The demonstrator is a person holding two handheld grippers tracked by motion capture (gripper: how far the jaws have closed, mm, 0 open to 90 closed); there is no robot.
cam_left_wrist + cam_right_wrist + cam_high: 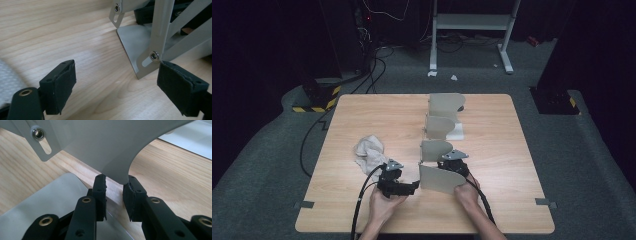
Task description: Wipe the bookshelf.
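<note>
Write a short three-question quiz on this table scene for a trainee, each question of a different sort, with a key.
1. True or false: the left gripper is shut on the white cloth.
2. Which thing does the right gripper have between its jaws? A) the cloth B) the lower edge of the nearest divider panel C) a cable
3. Fill in: the grey metal rack of upright panels stands on the wooden ____.

Key
1. False: its jaws stand wide apart over bare wood, beside the rack's foot.
2. B
3. table
</note>
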